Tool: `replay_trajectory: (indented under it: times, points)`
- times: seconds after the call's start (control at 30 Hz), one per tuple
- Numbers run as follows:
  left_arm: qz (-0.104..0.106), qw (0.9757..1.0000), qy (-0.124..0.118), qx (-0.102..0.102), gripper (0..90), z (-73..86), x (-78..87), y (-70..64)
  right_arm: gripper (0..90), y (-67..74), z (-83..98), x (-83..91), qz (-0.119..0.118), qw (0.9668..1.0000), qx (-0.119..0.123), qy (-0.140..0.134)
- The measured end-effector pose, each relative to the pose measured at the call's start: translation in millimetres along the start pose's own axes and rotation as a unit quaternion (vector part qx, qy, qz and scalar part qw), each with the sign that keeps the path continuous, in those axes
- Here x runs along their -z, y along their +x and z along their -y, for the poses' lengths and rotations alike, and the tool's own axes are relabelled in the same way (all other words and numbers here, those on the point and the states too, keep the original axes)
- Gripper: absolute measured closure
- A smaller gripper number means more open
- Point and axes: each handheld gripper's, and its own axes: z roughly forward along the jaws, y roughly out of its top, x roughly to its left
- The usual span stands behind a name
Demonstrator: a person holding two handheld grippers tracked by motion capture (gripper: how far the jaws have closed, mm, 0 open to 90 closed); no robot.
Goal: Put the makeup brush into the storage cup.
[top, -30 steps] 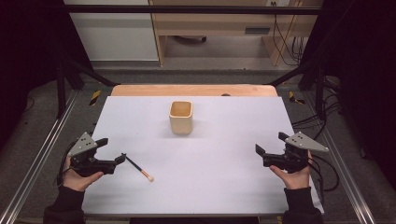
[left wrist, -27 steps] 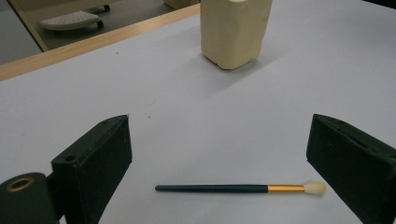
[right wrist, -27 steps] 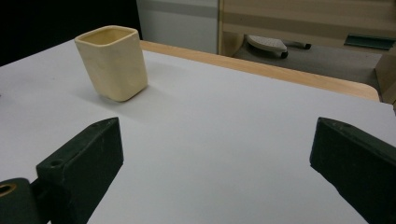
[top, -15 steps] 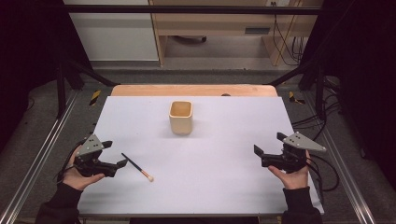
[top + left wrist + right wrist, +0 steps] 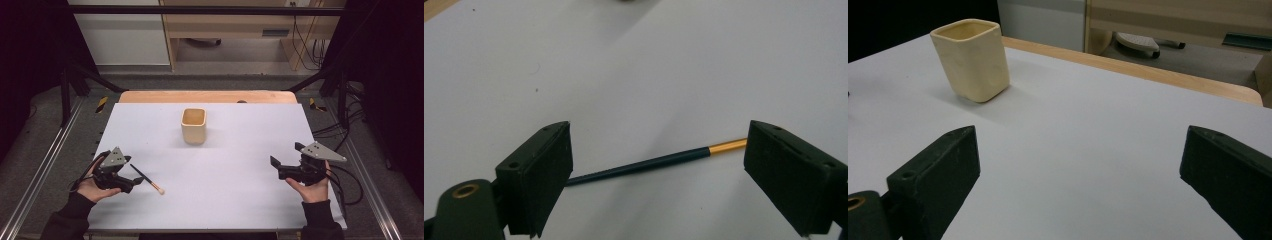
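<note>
In the left gripper view, the brush is part hidden: its dark handle end slips behind the jaw at 8 o'clock, and its gold ferrule and bristles vanish behind the jaw at 3 o'clock. At 12 o'clock the picture's edge cuts off the cup, leaving a blurred sliver of its base.

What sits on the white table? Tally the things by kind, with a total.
Brush: 1
Cream cup: 1
Hand-held grippers: 2, left gripper and right gripper
Total: 4
</note>
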Motion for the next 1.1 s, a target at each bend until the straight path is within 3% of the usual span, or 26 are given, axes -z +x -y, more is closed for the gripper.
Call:
replay_trajectory:
  times: [0.4, 0.77, 0.93, 1.1]
  points:
    - [0.018, 0.9985, 0.04, -0.034, 15.8, 0.6, -19.8, -4.3, 2.7, 0.9, 0.1, -0.7, -0.002, 1.0, -0.001, 0.001]
    - [0.028, 0.9952, 0.067, -0.066, 29.5, 0.4, -34.8, -7.7, 2.7, 1.0, 0.1, -0.8, -0.002, 1.0, 0.001, 0.002]
    - [0.03, 0.9945, 0.074, -0.067, 35.1, 1.6, -39.2, -7.6, 2.7, 1.3, 0.2, -1.0, -0.002, 1.0, 0.0, 0.003]
    - [0.039, 0.9951, 0.074, -0.053, 40.7, 6.6, -44.3, -5.4, 2.7, 1.3, 0.3, -1.3, -0.002, 1.0, 0.001, 0.004]
